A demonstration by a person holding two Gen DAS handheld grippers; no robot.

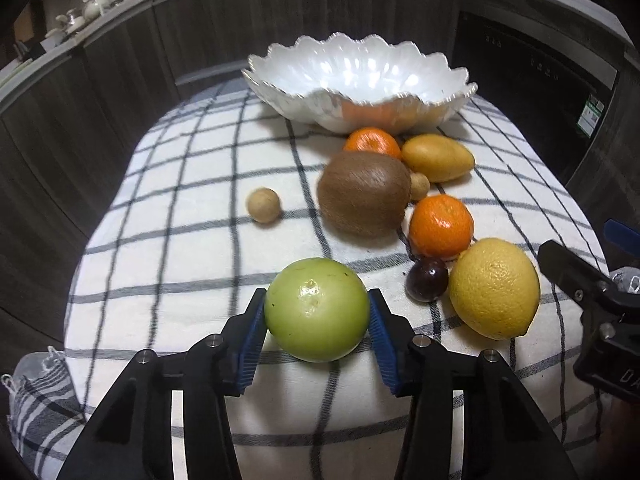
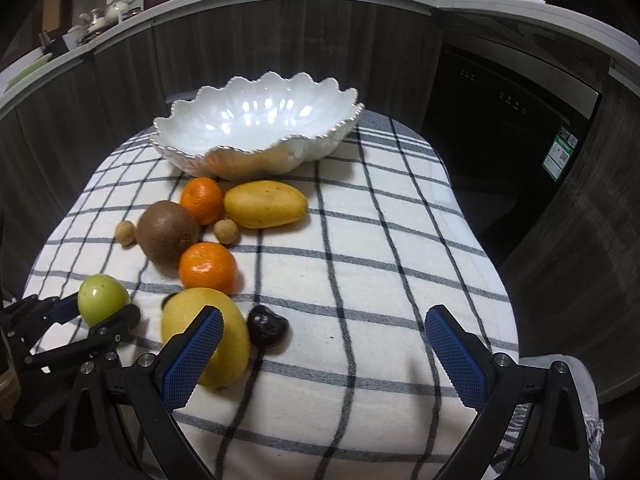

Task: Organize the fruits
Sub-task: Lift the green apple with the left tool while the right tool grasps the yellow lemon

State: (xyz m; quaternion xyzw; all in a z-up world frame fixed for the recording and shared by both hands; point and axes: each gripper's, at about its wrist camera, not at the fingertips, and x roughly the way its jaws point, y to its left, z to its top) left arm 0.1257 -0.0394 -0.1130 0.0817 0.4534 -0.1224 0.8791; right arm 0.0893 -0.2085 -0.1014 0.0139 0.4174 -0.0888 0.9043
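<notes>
checked cloth (image 1: 160, 280) bears green fruit (image 1: 317, 314) between left fingers (image 1: 252, 344).

- The bowl (image 1: 360, 76) looks like glossy white ceramic, with a scalloped rim edged in metallic trim.
- The tablecloth (image 2: 360, 240) is matt woven cloth, slightly napped.
- The green fruit (image 1: 317, 309) has smooth, faintly shiny skin with a scuffed patch.
- The kiwi (image 1: 364, 194) is dull and fuzzy.
- The lemon (image 1: 495, 288) has pitted, dimpled rind; the near tangerine (image 1: 441, 226) is glossy and dimpled.
- The mango (image 2: 265, 204) is smooth with a satin sheen.
- The cherry (image 2: 267, 327) is dark and glassy.
- The gripper pads (image 2: 192, 354) are ribbed blue rubber on matt black plastic with metal bolts.
- The cabinets (image 2: 260, 36) are matt wood grain.
</notes>
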